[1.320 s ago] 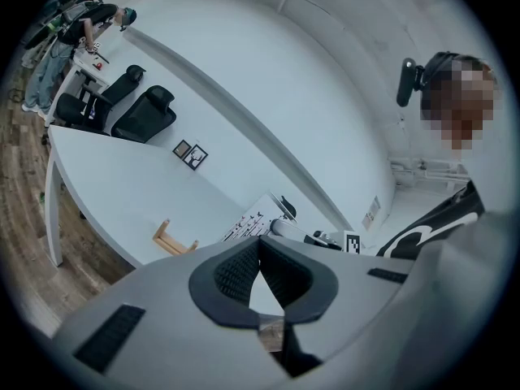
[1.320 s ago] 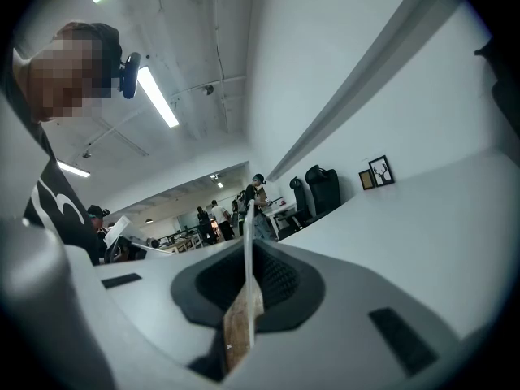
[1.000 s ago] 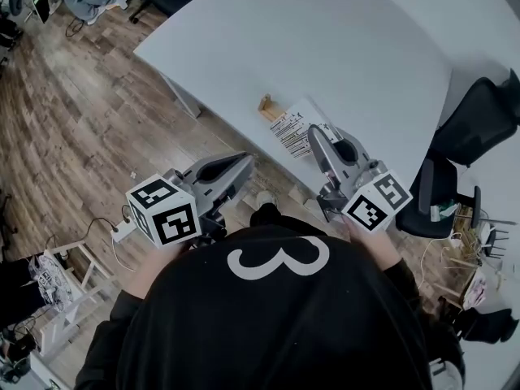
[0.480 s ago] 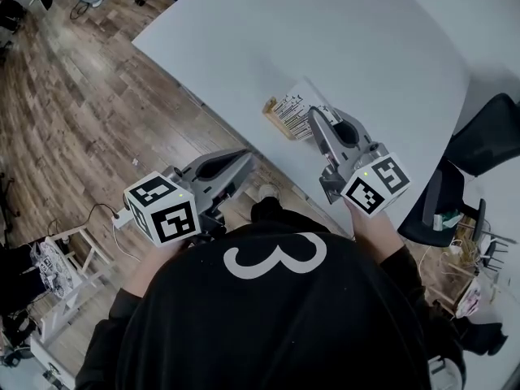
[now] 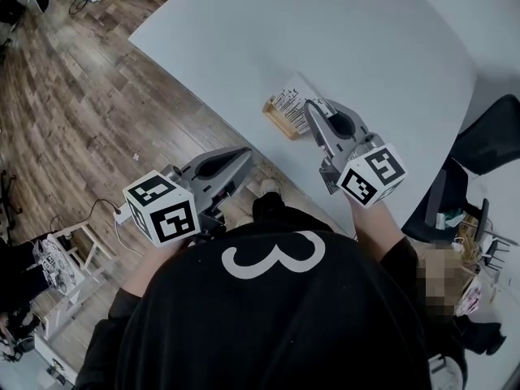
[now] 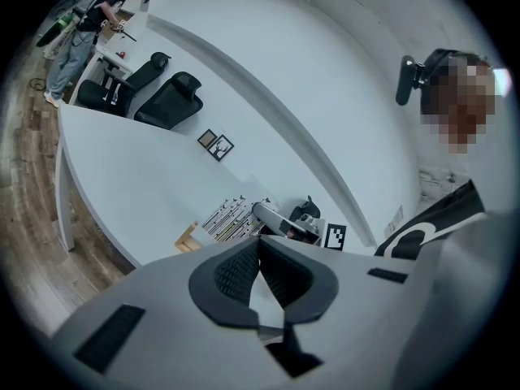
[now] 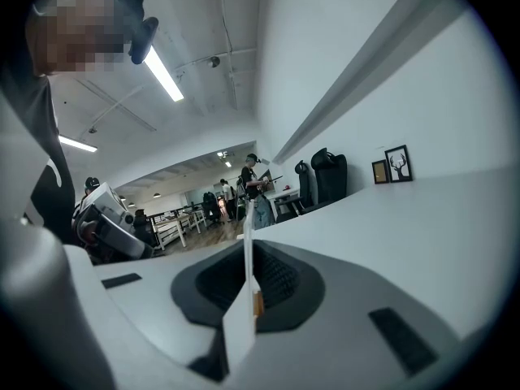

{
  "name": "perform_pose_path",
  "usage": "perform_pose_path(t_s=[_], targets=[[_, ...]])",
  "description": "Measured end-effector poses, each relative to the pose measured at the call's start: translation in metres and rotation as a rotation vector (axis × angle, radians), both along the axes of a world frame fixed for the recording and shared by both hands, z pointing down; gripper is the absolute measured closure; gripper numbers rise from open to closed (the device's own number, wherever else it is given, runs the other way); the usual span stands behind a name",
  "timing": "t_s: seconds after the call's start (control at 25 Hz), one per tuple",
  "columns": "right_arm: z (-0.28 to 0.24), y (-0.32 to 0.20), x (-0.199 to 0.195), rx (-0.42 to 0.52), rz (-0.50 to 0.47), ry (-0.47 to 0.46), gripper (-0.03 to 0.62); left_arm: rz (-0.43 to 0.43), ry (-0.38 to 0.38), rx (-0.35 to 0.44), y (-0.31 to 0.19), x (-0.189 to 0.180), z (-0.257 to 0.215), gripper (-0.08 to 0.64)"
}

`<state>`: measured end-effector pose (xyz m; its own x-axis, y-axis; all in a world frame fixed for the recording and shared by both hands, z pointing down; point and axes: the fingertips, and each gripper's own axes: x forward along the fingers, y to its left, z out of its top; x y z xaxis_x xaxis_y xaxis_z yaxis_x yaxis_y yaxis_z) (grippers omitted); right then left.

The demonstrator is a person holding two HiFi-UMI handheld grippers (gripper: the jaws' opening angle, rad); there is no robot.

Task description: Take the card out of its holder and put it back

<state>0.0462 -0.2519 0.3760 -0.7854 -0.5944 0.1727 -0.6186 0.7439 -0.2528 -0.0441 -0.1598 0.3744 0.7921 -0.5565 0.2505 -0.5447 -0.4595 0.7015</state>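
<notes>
The printed white card [image 5: 291, 102] is pinched at one edge by my right gripper [image 5: 309, 108], which is shut on it. In the right gripper view the card [image 7: 246, 258] runs edge-on between the pads. The small wooden holder [image 5: 275, 120] sits on the white table [image 5: 366, 47] near its front edge, right beside the card's lower edge. Whether the card sits in the slot I cannot tell. The left gripper view shows the holder [image 6: 188, 238], the card [image 6: 226, 218] and the right gripper [image 6: 280, 219] in a row. My left gripper [image 5: 245, 156] hangs over the floor off the table's edge, shut and empty.
Two small picture frames [image 6: 216, 144] stand far back on the table. Black office chairs [image 6: 166, 96] stand beyond it, and another chair [image 5: 491, 140] is at the right. Wooden floor [image 5: 73, 112] lies to the left, with people and desks far off.
My right gripper has carried the card forward over the table and lower, bringing it up against the holder. The left gripper has sunk slightly beside the table edge.
</notes>
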Motion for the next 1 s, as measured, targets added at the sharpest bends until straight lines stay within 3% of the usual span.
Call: perform_pose_path(t_s=[1.0], targets=[[0.0102, -0.0035, -0.0092, 0.040, -0.036, 0.086, 0.568, -0.032, 0.007, -0.029, -0.0008, -0.0082, 0.0079, 0.546]])
